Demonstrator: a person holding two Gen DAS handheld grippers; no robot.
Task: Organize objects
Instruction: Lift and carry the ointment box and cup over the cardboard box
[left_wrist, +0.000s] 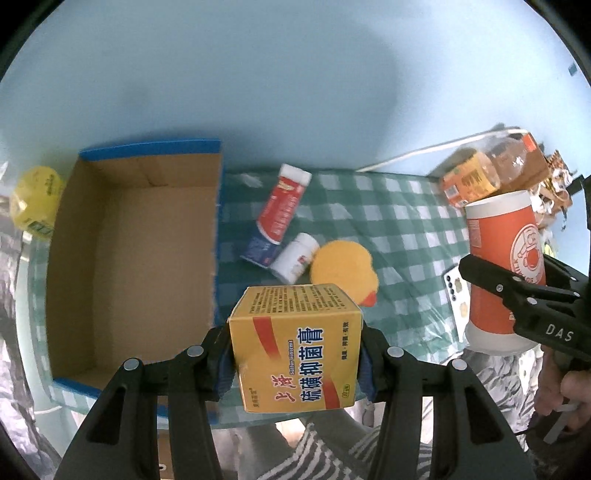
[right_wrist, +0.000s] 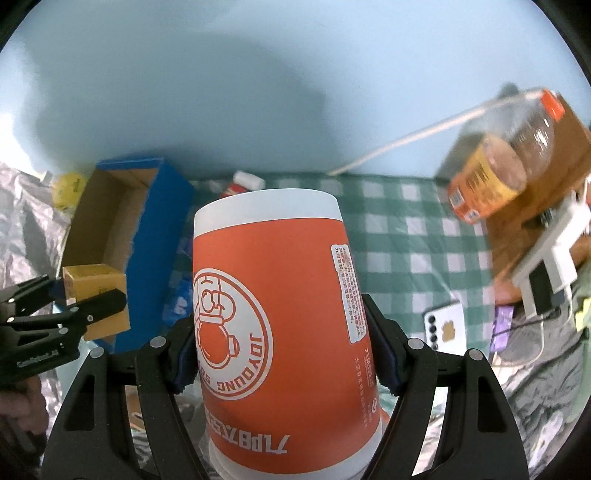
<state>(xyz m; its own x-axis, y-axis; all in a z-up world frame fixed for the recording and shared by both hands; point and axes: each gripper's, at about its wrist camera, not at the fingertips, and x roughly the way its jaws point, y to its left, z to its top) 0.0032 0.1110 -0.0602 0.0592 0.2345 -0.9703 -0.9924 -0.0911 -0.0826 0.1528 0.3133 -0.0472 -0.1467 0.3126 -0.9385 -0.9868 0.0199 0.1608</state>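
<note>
Here, left gripper (left_wrist: 295, 354) jaws clamp a yellow box (left_wrist: 295, 347); right gripper (right_wrist: 280, 332) jaws grip an orange cup (right_wrist: 280, 317).

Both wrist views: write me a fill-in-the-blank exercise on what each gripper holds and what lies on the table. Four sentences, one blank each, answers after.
1. The left gripper is clamped on a yellow ____.
2. The right gripper grips an ____ and white paper cup.
3. The cardboard tray with blue edges has ____ inside it.
4. The yellow rubber duck lies on the ____ tablecloth.

Answers: box; orange; nothing; checked
</note>
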